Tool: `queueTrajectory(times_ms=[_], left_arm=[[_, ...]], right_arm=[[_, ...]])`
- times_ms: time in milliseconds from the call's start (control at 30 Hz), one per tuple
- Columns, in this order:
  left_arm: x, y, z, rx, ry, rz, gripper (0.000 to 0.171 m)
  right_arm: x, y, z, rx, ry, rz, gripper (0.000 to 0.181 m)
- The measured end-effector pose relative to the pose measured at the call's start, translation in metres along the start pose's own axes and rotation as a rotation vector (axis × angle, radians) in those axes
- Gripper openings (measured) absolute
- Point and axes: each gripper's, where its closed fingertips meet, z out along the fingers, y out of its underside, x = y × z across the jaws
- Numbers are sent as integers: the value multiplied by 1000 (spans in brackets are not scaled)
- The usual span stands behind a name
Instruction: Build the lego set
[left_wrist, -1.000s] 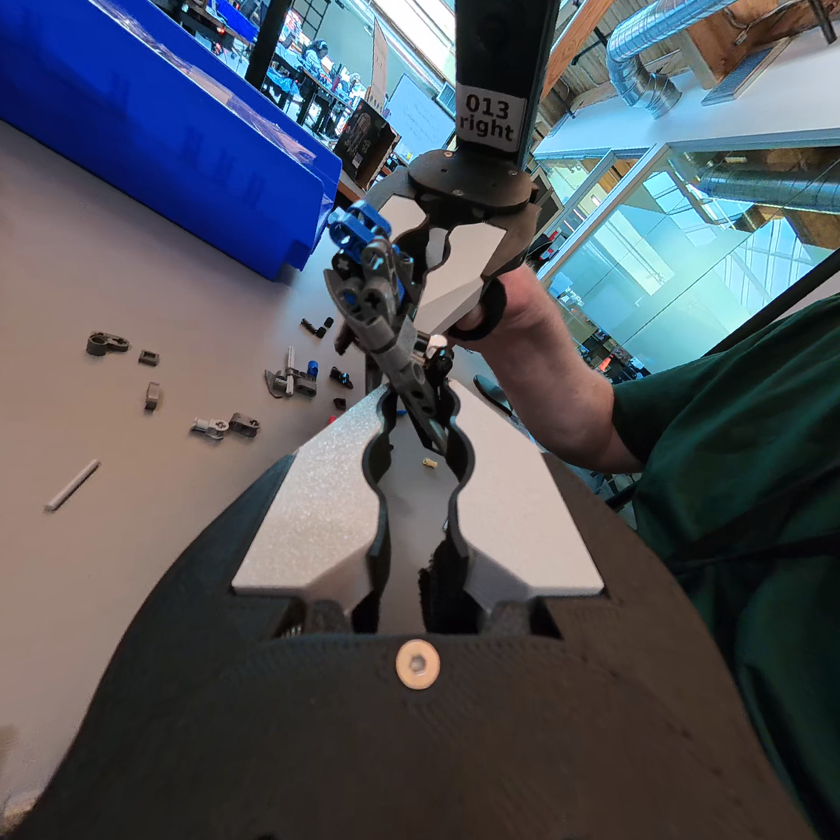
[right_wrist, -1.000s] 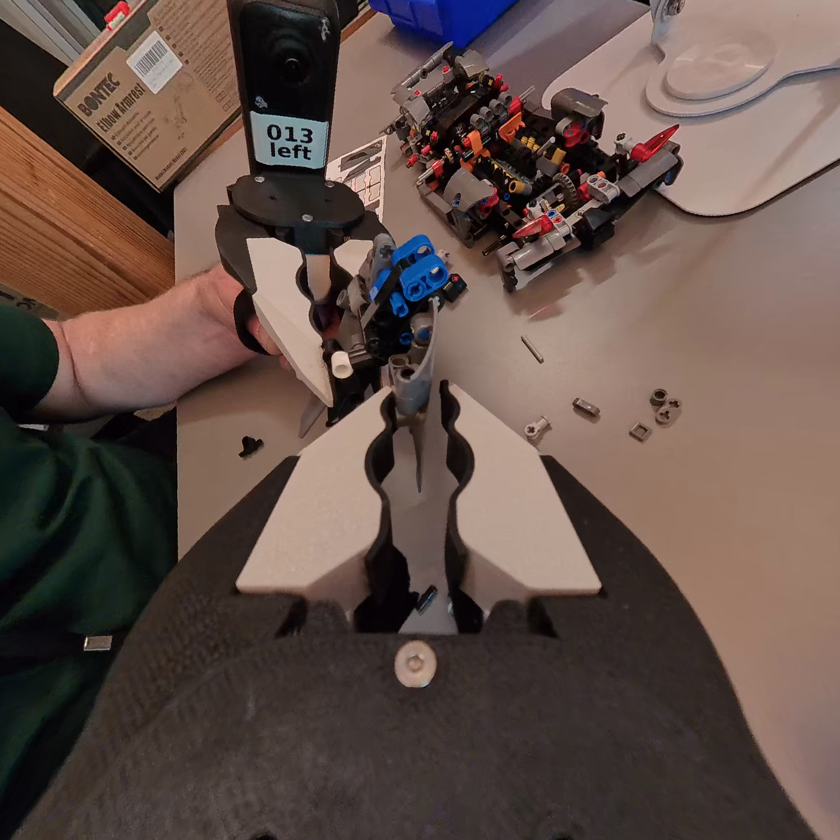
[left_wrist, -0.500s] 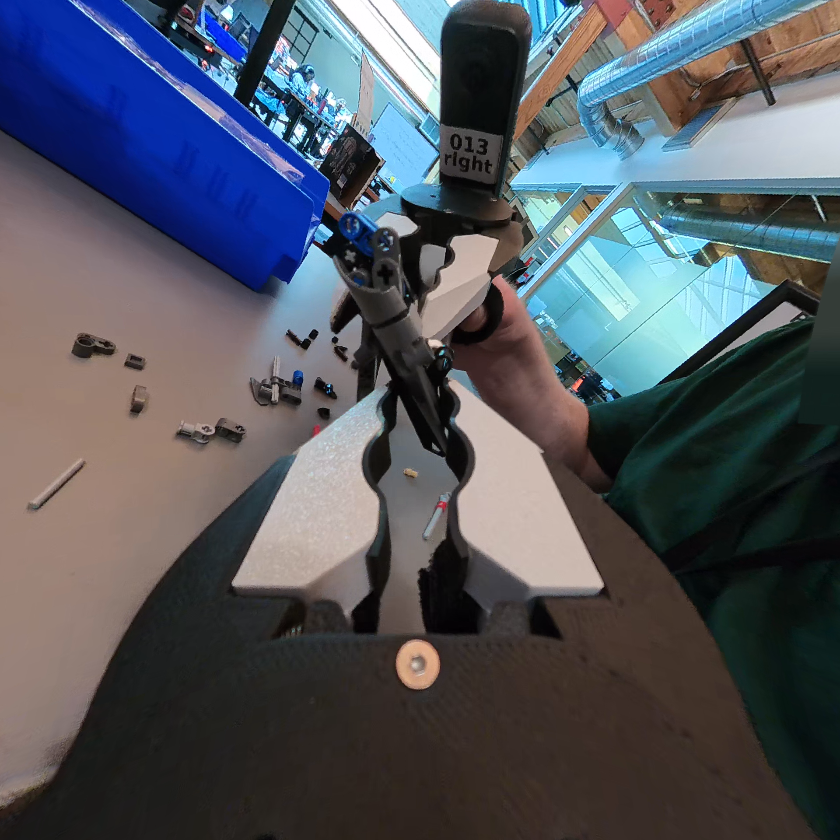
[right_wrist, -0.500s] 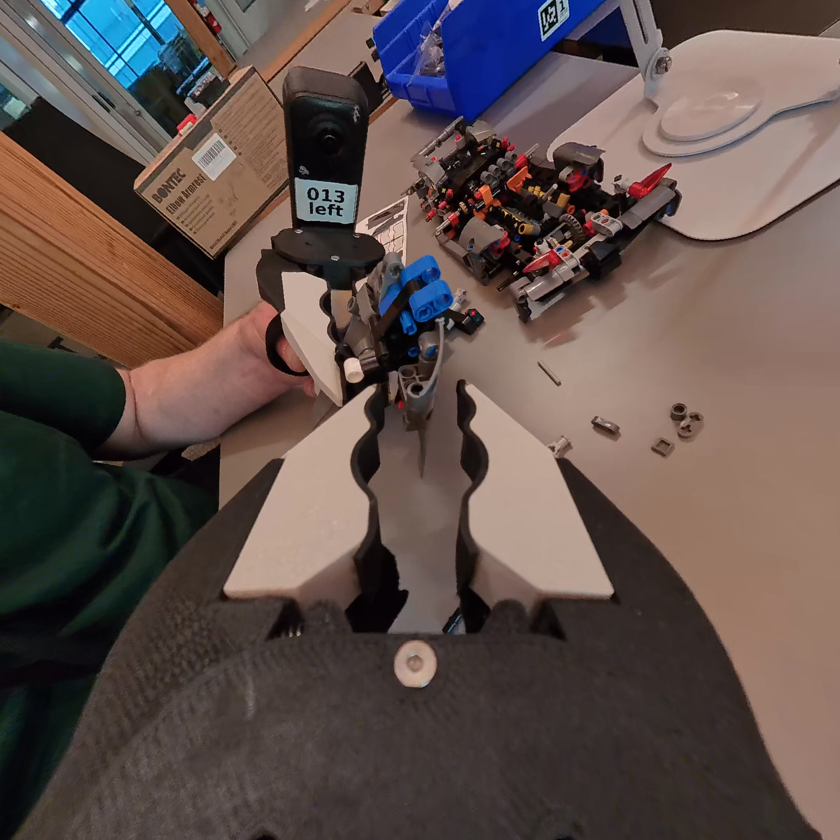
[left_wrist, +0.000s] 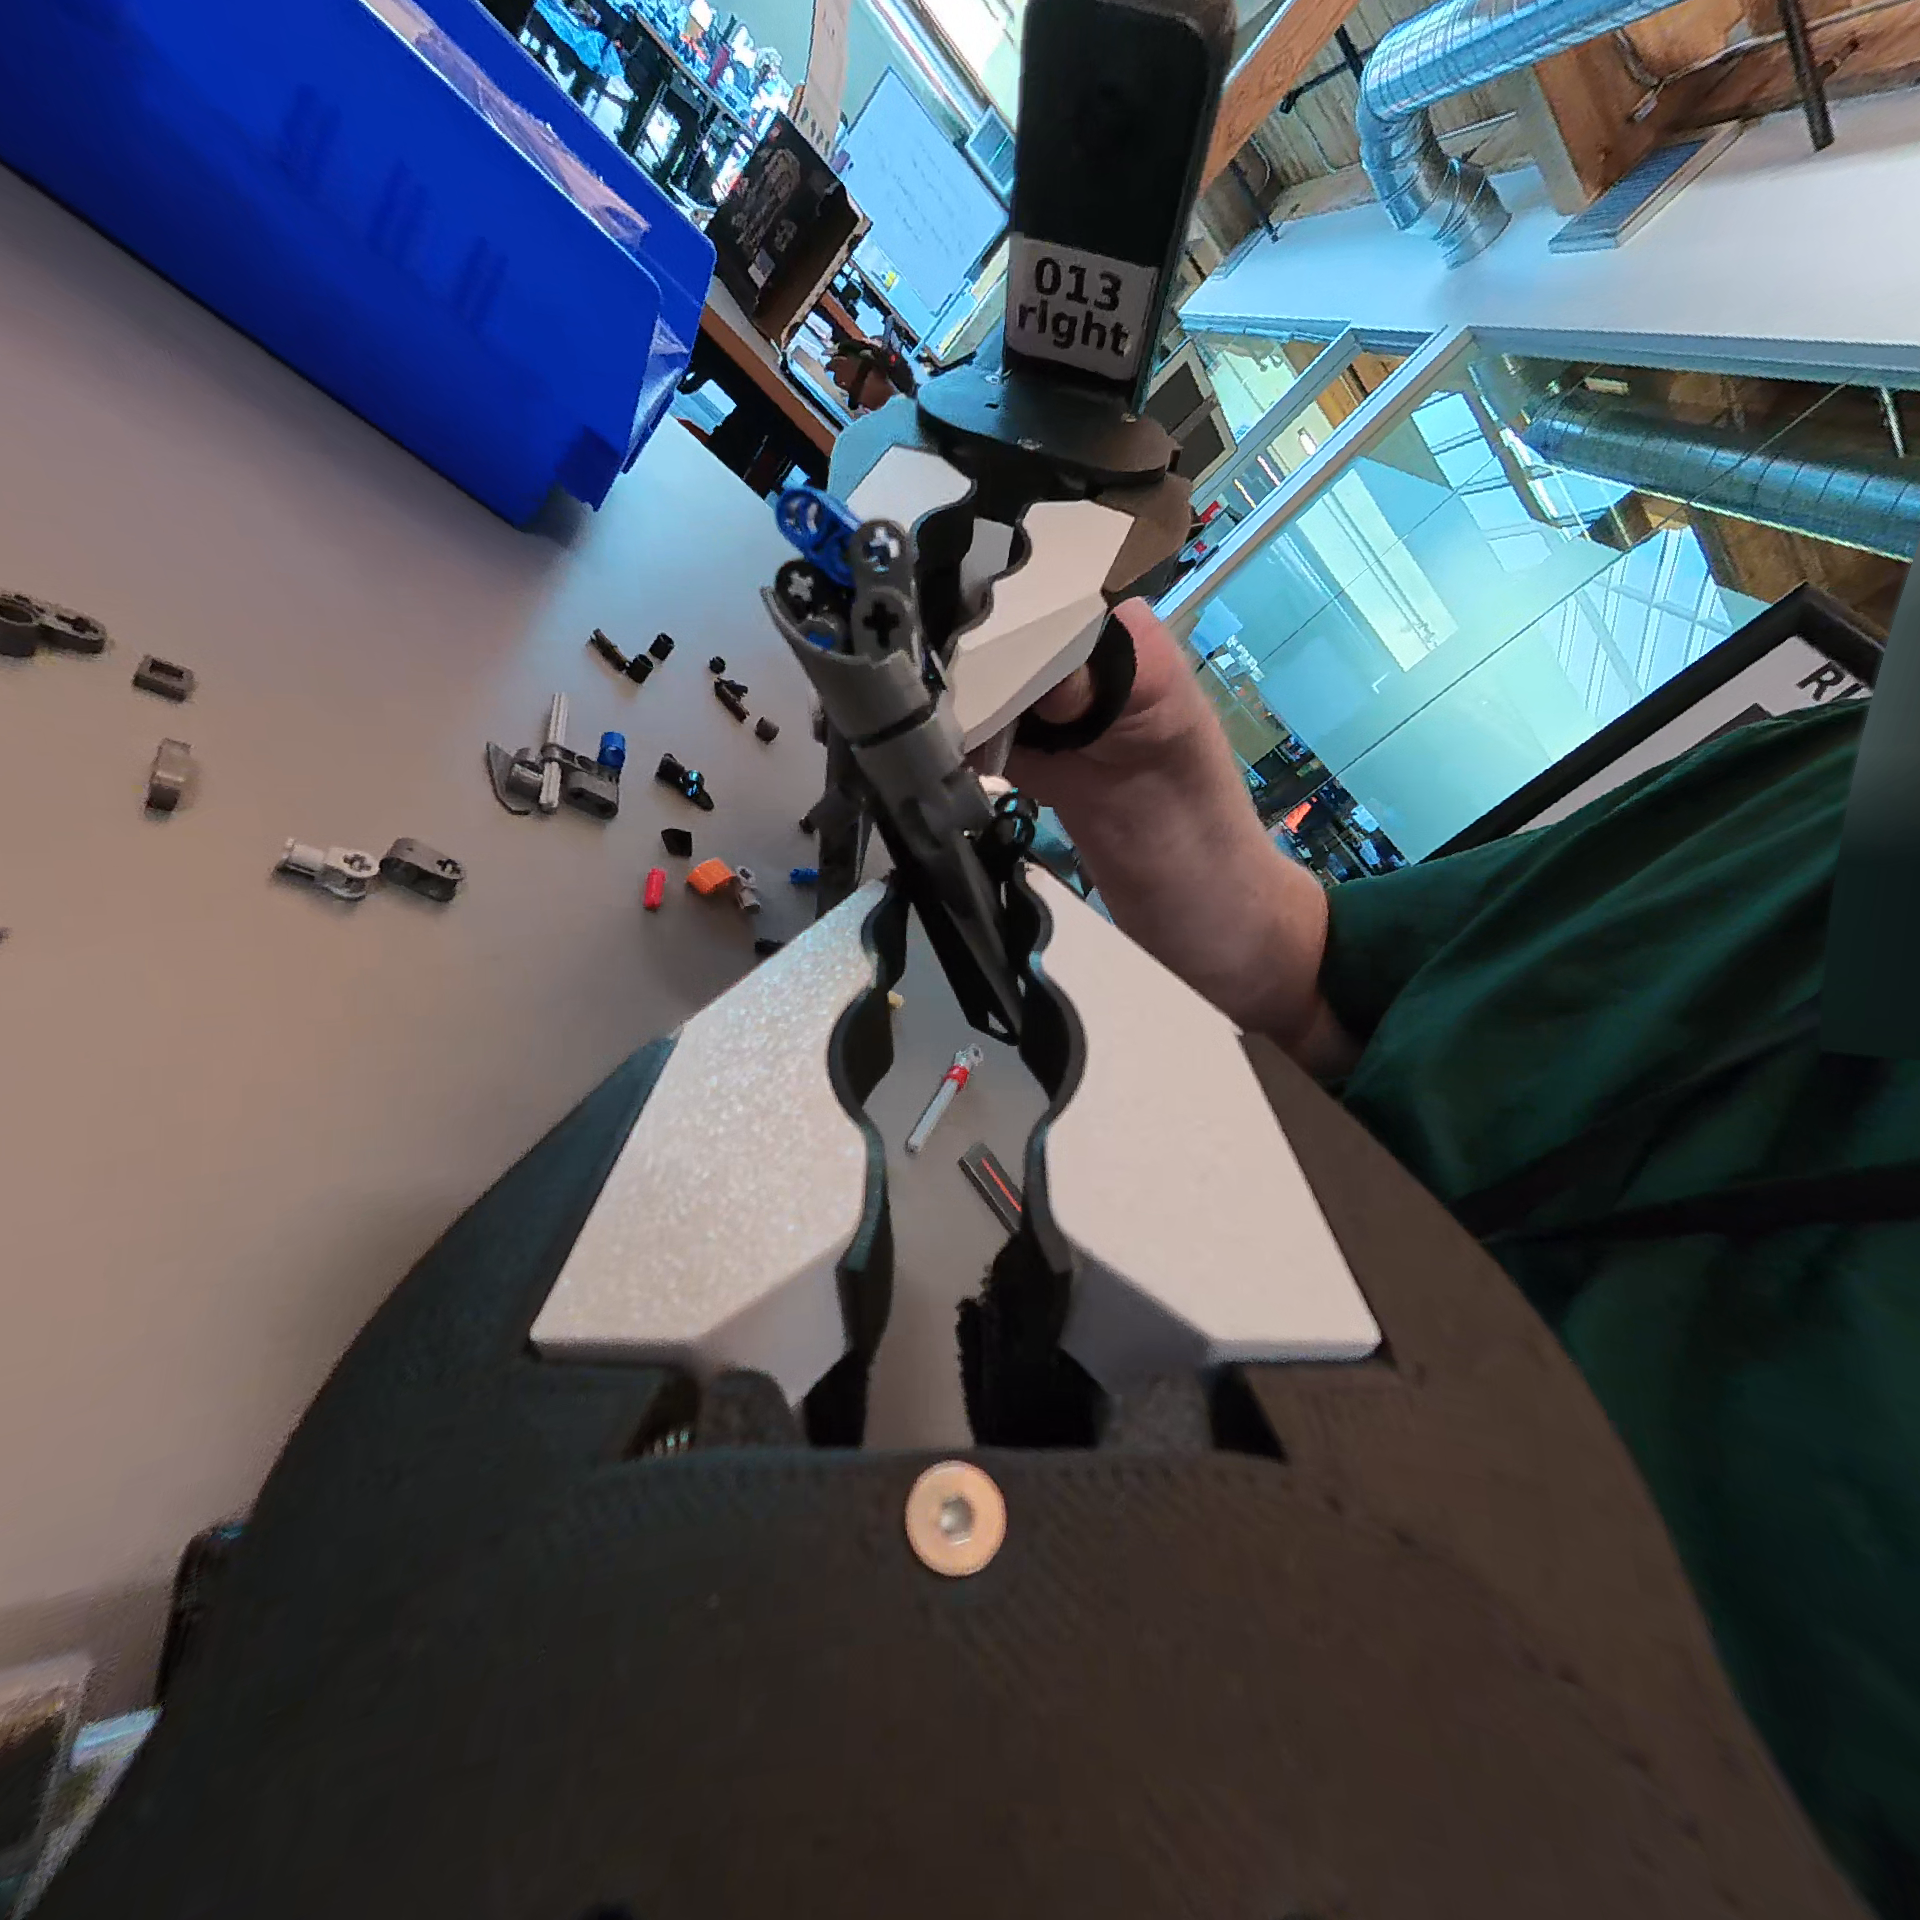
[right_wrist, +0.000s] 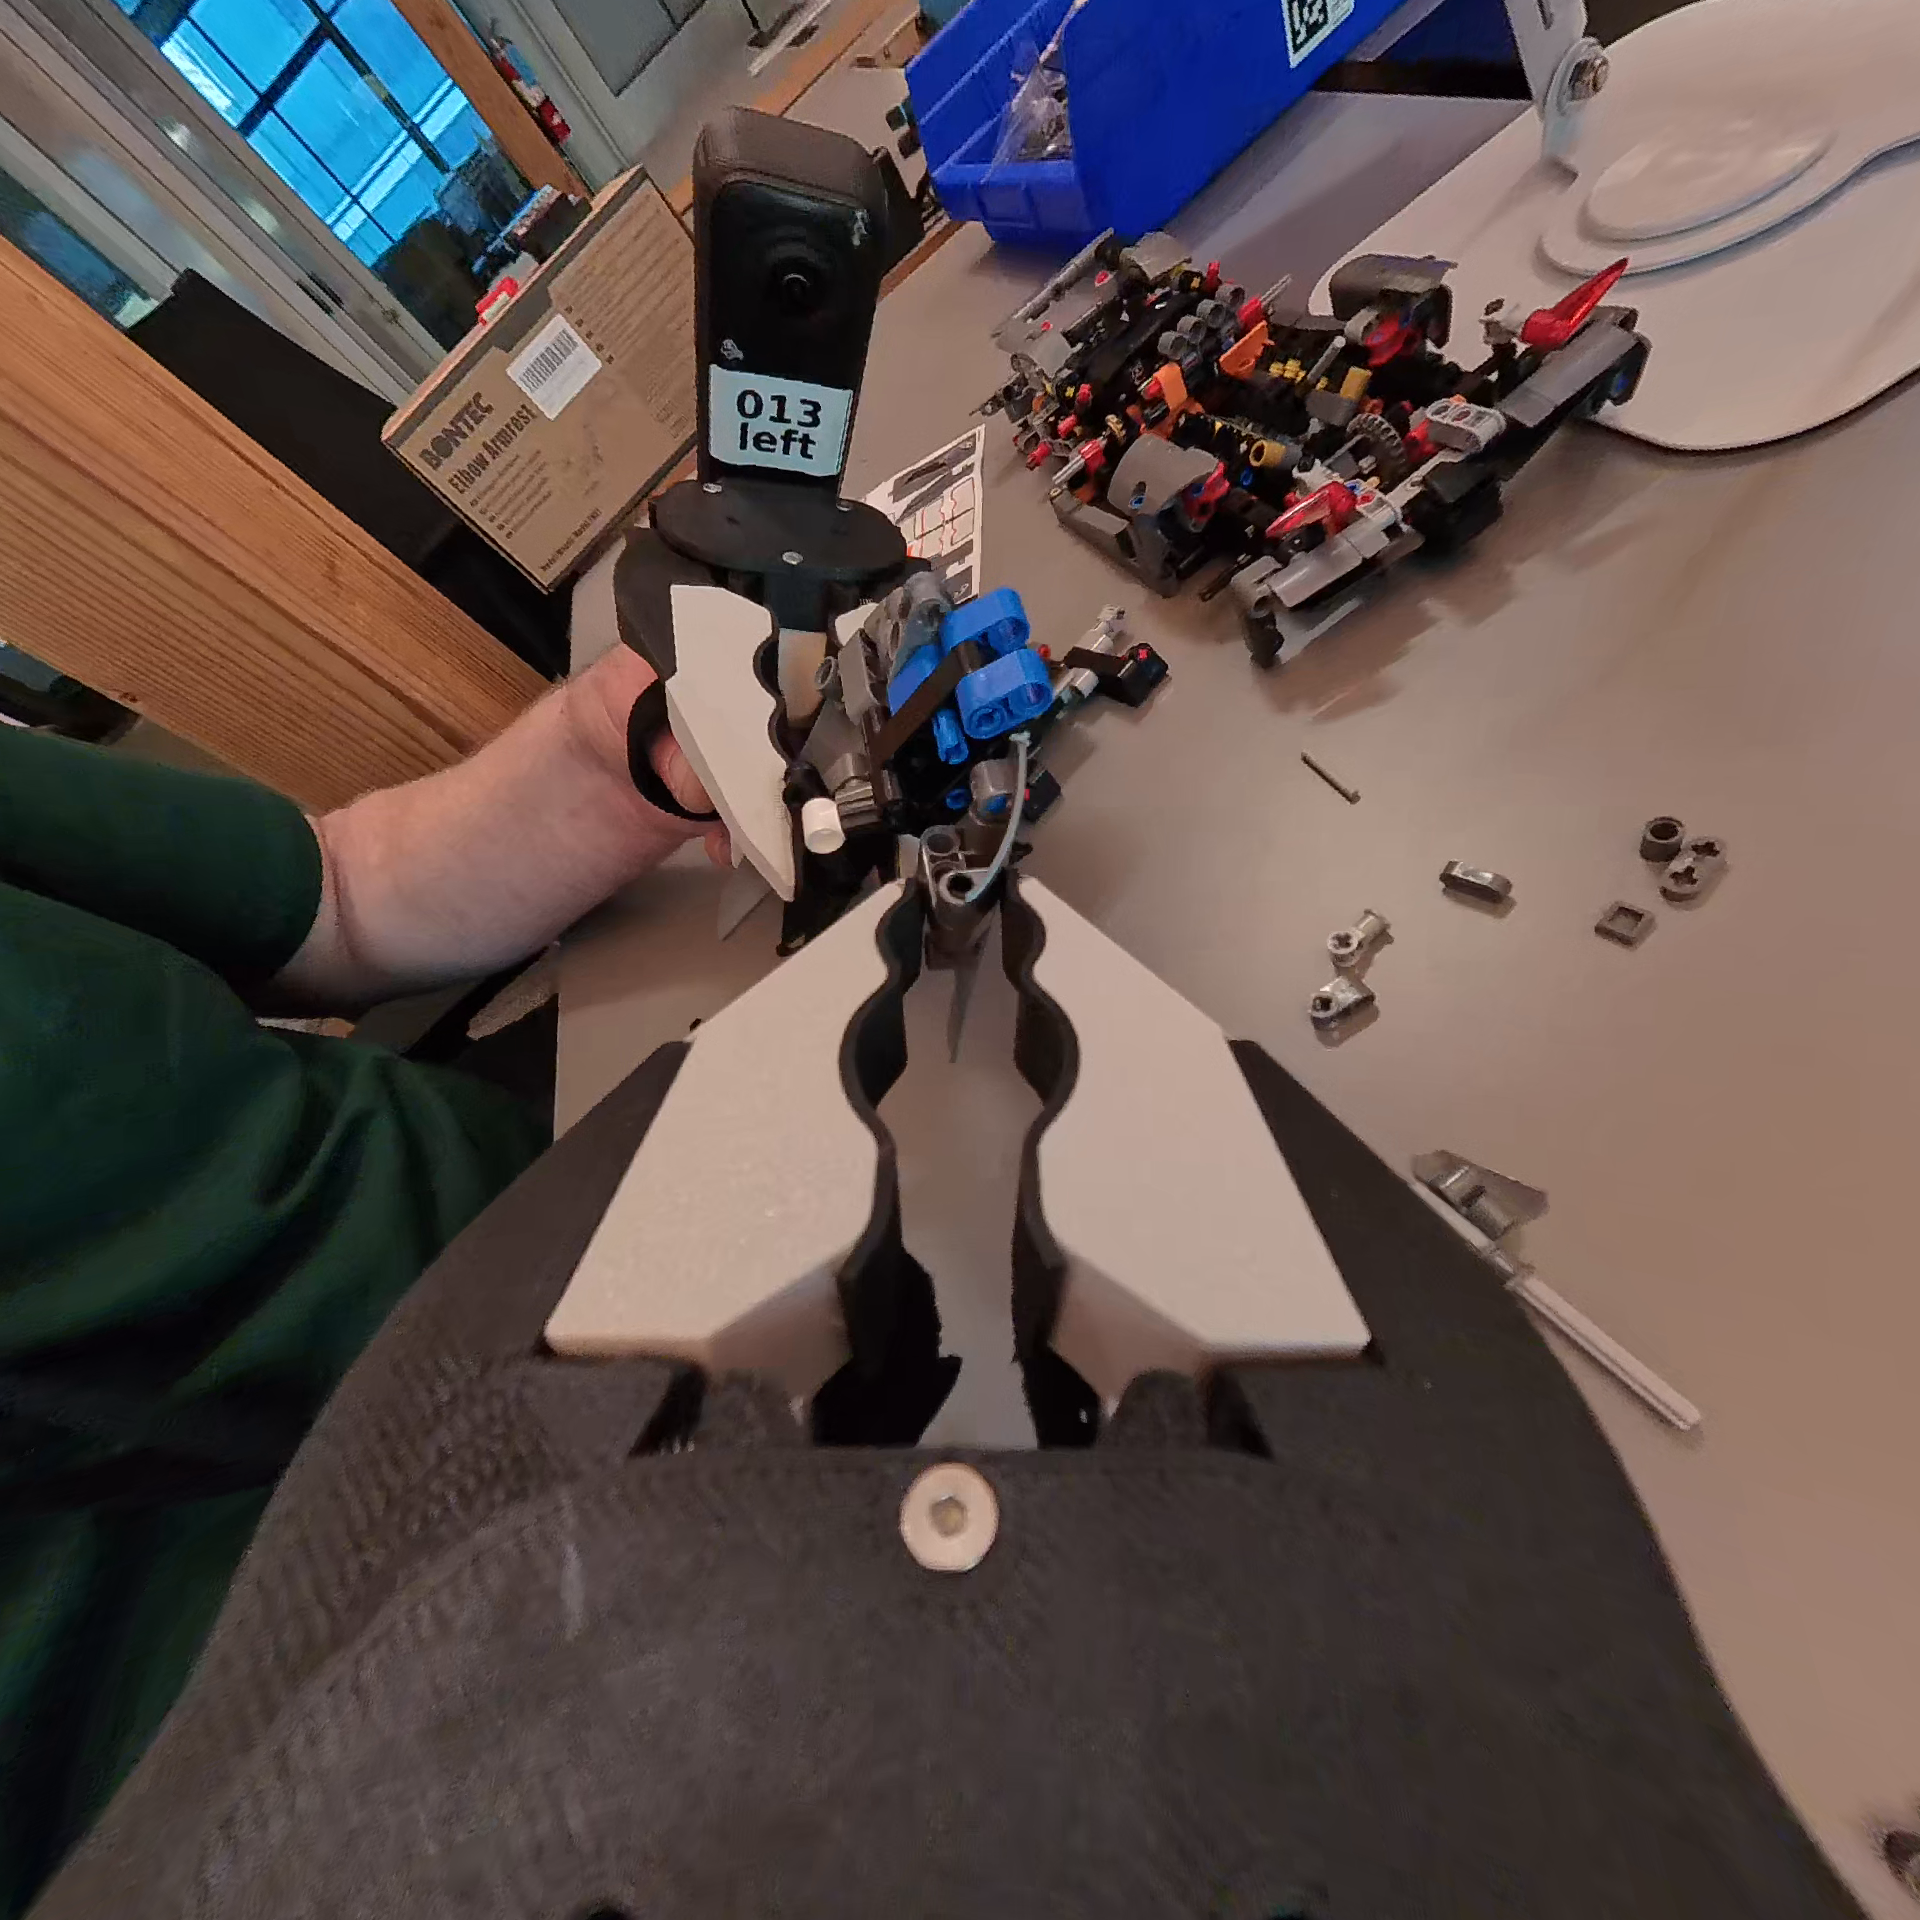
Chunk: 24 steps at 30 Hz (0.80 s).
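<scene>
Since a second ago both grippers have lifted a little with the assembly between them, and more table shows beneath.

Left wrist view: my left gripper (left_wrist: 961, 914) has its fingers narrow, pinching the dark lower end of the assembly (left_wrist: 883, 717) against the right-hand pad. It runs up toward 11 o'clock, ending in blue and grey pin holes. Beyond it at 12 o'clock the right gripper (left_wrist: 935, 623) meets the same piece, held by a hand (left_wrist: 1153, 790). Loose parts (left_wrist: 561, 769) lie scattered on the table (left_wrist: 260, 1039) from 9 to 10 o'clock, well apart from my fingers. A red-tipped pin (left_wrist: 943, 1096) lies on the table, seen through the finger gap. The blue bin (left_wrist: 343, 239) fills 10 to 11 o'clock, its near edge well clear.

Right wrist view: my right gripper (right_wrist: 961, 904) is narrow too, its tips closed on a grey stub of the assembly (right_wrist: 935, 717). The left gripper (right_wrist: 800, 831) clamps the assembly from 10 o'clock. At 1 o'clock the built car (right_wrist: 1320, 436) sits on the table (right_wrist: 1558, 1039), with open surface between. Small grey pieces (right_wrist: 1475, 883) lie at 3 o'clock, and a grey axle part (right_wrist: 1507, 1236) is just beside my right finger's outer edge.
</scene>
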Motion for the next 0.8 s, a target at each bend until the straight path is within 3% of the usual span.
queueTrajectory(times_ms=[367, 800], left_arm=[[-5, 21, -1, -127, -91, -9, 18], [-23, 45, -9, -186, -220, 3, 21]], right_arm=[[0, 21, 5, -86, -14, 68, 12], [6, 46, 17, -135, -43, 156, 12]])
